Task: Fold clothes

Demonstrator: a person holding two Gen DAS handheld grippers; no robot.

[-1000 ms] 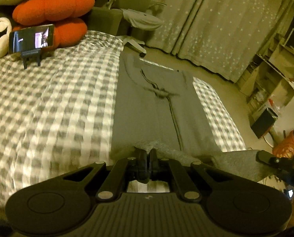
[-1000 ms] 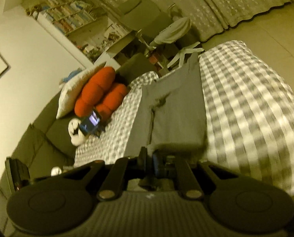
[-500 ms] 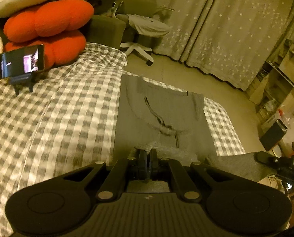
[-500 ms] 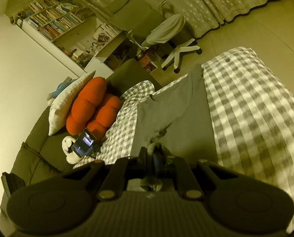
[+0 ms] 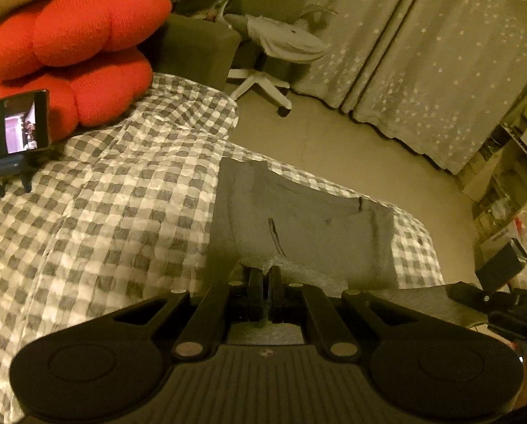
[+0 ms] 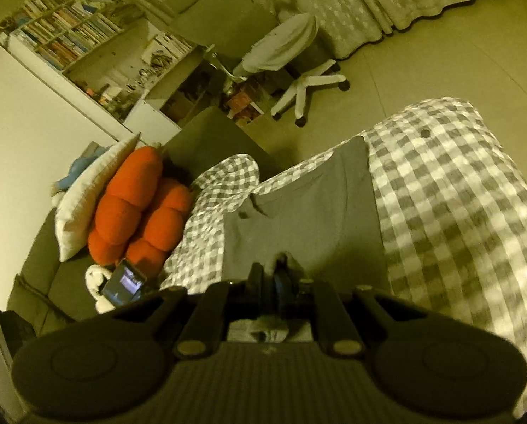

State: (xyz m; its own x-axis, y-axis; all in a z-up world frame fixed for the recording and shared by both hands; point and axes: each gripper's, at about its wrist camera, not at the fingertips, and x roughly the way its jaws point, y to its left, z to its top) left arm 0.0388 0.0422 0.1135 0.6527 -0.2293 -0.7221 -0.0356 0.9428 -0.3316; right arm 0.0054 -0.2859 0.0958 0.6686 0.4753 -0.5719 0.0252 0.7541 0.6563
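Pinching a raised fold of the grey garment [image 5: 298, 226], the left gripper [image 5: 264, 275] has its fingers closed on cloth; the rest lies ahead on the checked bedspread [image 5: 122, 205]. Right view: the right gripper [image 6: 272, 275] likewise clamps the garment's near edge, fabric spreading beyond it.

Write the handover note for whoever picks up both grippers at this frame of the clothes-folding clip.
Left gripper: shut on the near edge of the grey fabric garment.
Right gripper: shut on the same edge.
The garment lies on the grey-and-white checked bed cover, its near end lifted.
Done: edge gripped, fold under way.
Left: lay the edge down across the far part, release, finish folding.
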